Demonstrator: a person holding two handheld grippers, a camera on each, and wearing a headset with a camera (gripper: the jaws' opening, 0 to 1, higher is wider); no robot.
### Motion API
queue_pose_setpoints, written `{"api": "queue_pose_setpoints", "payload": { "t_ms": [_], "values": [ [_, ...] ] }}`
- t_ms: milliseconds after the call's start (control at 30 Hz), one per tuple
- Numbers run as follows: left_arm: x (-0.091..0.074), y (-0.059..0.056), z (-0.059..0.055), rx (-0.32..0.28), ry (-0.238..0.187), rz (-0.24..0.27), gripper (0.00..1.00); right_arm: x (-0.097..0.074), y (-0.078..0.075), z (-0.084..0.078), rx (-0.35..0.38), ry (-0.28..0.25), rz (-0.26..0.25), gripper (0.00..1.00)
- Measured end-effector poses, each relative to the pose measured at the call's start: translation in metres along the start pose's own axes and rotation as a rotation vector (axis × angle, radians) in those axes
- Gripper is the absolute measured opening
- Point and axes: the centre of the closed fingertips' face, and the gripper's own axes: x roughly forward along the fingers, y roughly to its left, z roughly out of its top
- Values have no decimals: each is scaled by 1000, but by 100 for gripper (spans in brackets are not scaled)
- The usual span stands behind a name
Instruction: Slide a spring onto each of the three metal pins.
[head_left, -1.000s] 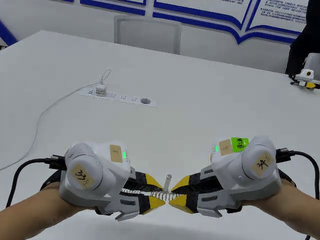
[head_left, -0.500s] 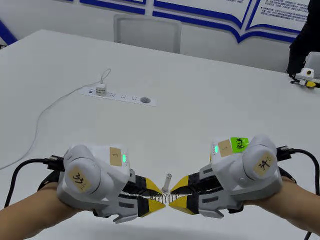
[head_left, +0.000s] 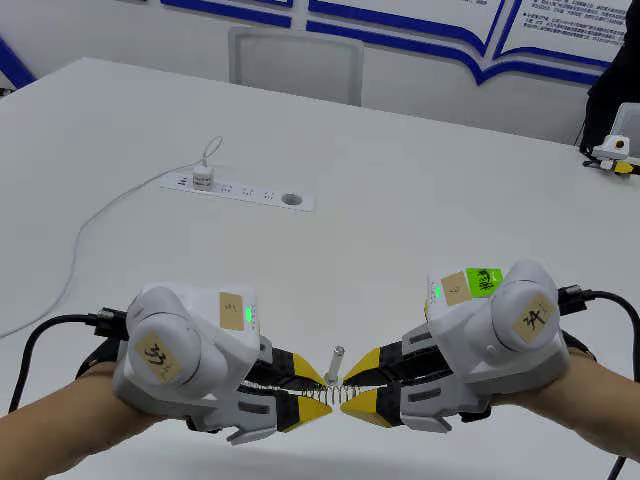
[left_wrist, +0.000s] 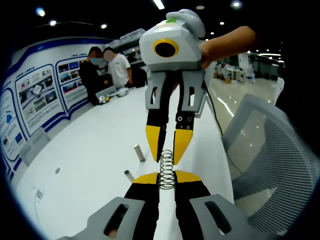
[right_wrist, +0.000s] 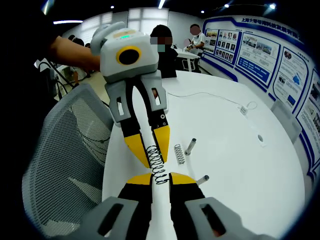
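A thin metal spring (head_left: 338, 396) hangs stretched between my two grippers, just above the white table (head_left: 420, 200). My left gripper (head_left: 316, 396) is shut on one end of the spring (left_wrist: 166, 170) and my right gripper (head_left: 358, 392) on the other end (right_wrist: 156, 165). The two meet tip to tip near the table's front edge. One metal pin (head_left: 335, 362) stands upright just behind the tips. Two pins (left_wrist: 139, 152) (left_wrist: 129, 175) stand left of the spring in the left gripper view. In the right gripper view a second spring (right_wrist: 179, 153) lies on the table beside a pin (right_wrist: 190, 146), with another pin (right_wrist: 202, 179) nearer.
A white power strip (head_left: 250, 194) with a plug (head_left: 202, 180) and cable lies mid-table. A grey chair (head_left: 293, 62) stands behind the far edge. A mesh chair (left_wrist: 270, 165) sits close to the near edge. People stand far off (left_wrist: 107, 67).
Hardly anything: both grippers stay tip to tip on the spring, and the right one has drifted a little to the right.
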Motion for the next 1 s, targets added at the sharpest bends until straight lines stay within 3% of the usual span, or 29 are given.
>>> {"api": "queue_pose_setpoints", "payload": {
  "t_ms": [300, 467, 700, 1000],
  "values": [
    [-6, 6, 4, -16, -21, 14, 10, 0, -2, -2, 22, -10, -7, 13],
    [-6, 5, 4, -2, -13, 11, 10, -2, -4, 3, 53, -45, -9, 12],
    [-6, 3, 3, 1, -7, 7, 10, -3, -2, 4, 61, -56, -4, 11],
    [-5, 2, -1, 9, 8, 7, 10, -11, 2, 16, 92, -126, 30, 11]
  ]
}}
